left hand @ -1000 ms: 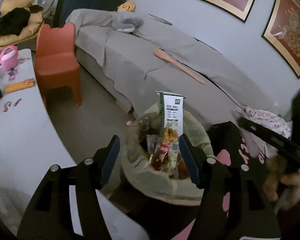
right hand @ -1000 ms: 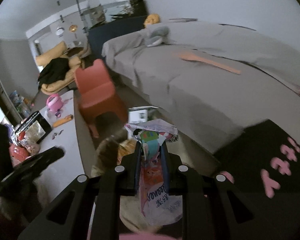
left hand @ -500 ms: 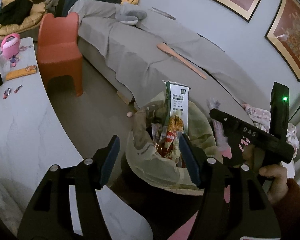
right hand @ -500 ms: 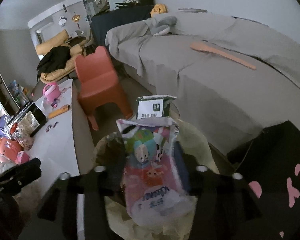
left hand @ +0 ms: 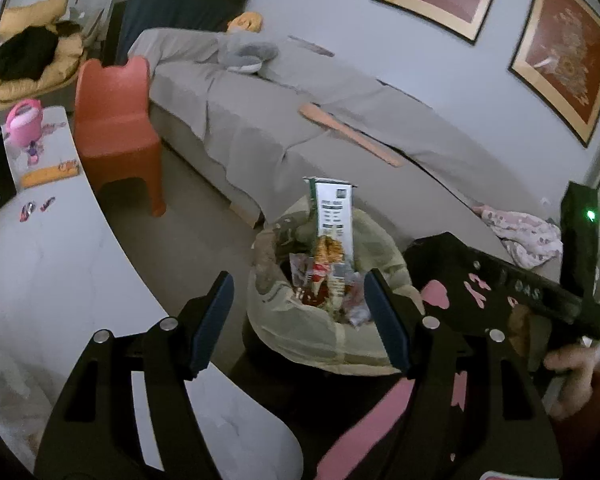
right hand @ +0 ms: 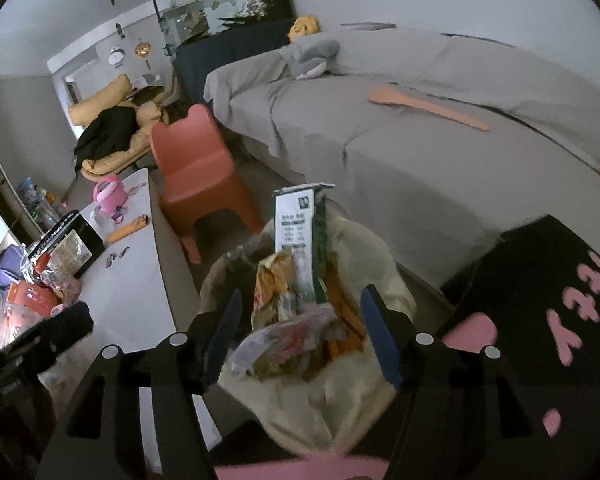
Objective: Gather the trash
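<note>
A bin lined with a pale bag [left hand: 312, 340] stands on the floor, stuffed with snack wrappers. A tall green and white packet [left hand: 334, 216] sticks up out of it. My left gripper [left hand: 300, 320] hovers over the bin's near rim, its jaws opening with nothing between them. In the right wrist view the same bag [right hand: 340, 392] lies just below my right gripper [right hand: 302, 332]. Its jaws are opening, and a pink cartoon wrapper [right hand: 284, 340] lies loose on top of the trash, free of the pads. A hand [left hand: 568, 364] holds the right gripper's body at the right.
A white table [left hand: 40, 260] curves along the left, with snack packets [right hand: 52, 272] and a pink toy [left hand: 24, 124] on it. A red child's chair [left hand: 116, 120] and a grey covered sofa [left hand: 300, 128] stand behind the bin. A black and pink rug [right hand: 540, 300] lies to the right.
My right gripper opened and let go of the pink wrapper, which dropped onto the trash in the bin. The left gripper's jaws widened a little and its view shifted slightly.
</note>
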Available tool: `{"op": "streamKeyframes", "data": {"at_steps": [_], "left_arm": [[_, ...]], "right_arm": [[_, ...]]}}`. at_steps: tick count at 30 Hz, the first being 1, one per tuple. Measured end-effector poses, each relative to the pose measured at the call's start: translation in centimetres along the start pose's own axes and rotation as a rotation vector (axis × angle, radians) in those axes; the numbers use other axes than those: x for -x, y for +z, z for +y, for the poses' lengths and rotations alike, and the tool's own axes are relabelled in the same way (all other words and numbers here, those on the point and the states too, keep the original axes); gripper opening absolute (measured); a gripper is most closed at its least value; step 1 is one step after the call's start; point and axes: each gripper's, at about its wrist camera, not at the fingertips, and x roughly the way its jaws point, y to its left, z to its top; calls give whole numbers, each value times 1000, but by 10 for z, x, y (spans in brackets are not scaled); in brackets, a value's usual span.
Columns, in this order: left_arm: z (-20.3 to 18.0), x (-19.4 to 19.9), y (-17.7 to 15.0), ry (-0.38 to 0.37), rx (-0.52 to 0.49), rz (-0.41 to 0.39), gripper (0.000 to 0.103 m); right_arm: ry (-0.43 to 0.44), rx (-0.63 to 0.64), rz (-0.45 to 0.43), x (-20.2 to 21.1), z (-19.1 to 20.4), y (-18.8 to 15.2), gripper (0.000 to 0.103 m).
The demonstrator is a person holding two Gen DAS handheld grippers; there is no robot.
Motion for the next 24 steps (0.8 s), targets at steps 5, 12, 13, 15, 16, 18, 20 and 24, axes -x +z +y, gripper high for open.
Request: {"op": "streamKeyframes", "data": {"at_steps": [5,12,13,15,16,18,20,24], "left_arm": [[-30,28,-19,-64,-74,-9,73],[-92,76,-64,-153,-229,-6,92],[-101,83,-72,-163,-260,-3,92],[-119,95,-86,-171,-322,-4,92],[-125,100,-92,-167,-348,-8,92],[-132,110,-101,-166,-378,-18,92],[-137,117,-106,-165,-391,-28,92],[-145,133,-112,-112,-433,-67,92]], "right_arm": [[-89,9,-88,76,0,-45,59],[-263,-49,-194,191,-2,-133,67],[-284,-60,-192,202,-2,-146,67],[-305,-84,-176,223,-1,-175,67],[-309,-97,-170,228,0,-185,67],[-319,-121,-156,241,5,-208,67],[-336,-137,-159,248,11,-222,67],[-337,-136,-178,259,22,-236,67]]}}
